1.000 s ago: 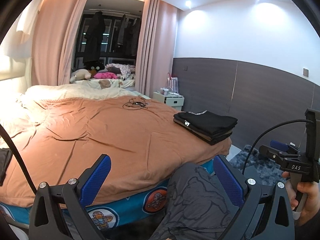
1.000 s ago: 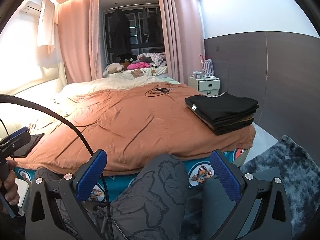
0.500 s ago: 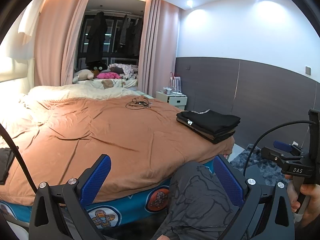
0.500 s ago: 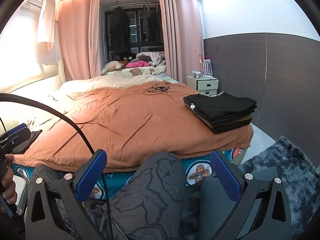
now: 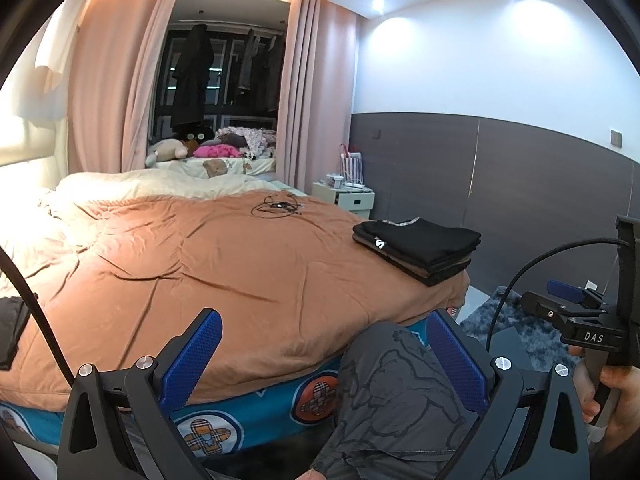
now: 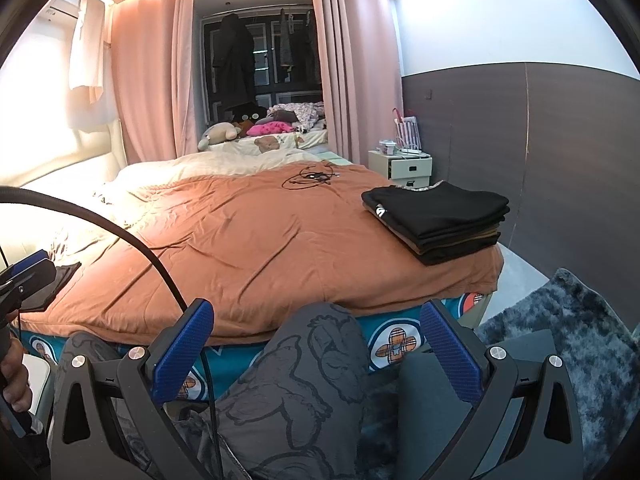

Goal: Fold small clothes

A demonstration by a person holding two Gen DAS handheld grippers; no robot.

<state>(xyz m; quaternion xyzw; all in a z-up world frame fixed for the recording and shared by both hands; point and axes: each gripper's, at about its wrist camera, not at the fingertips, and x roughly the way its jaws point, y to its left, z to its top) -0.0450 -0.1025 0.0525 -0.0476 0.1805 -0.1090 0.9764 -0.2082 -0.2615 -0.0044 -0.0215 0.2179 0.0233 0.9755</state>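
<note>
A stack of folded dark clothes (image 5: 420,248) (image 6: 440,216) lies on the near right corner of the bed's orange duvet (image 5: 224,272) (image 6: 256,248). Another dark garment (image 5: 10,328) (image 6: 60,280) lies flat at the duvet's left edge. My left gripper (image 5: 324,356) is held low in front of the bed, open and empty. My right gripper (image 6: 316,348) is open too, with nothing between its blue pads (image 6: 448,348). Both hover over a person's knee in grey patterned trousers (image 5: 392,392) (image 6: 312,380). Each gripper shows at the edge of the other's view, held in a hand.
A coiled black cable (image 5: 276,208) (image 6: 312,178) lies at the far middle of the duvet. A white nightstand (image 5: 344,196) (image 6: 404,166) stands against the dark wall panel. A grey shaggy rug (image 6: 568,340) covers the floor at right. Plush toys sit beyond the bed.
Both views have drifted slightly, so the bed and the stack sit a little differently in frame. Both grippers stay open and empty; nothing on the bed has moved.
</note>
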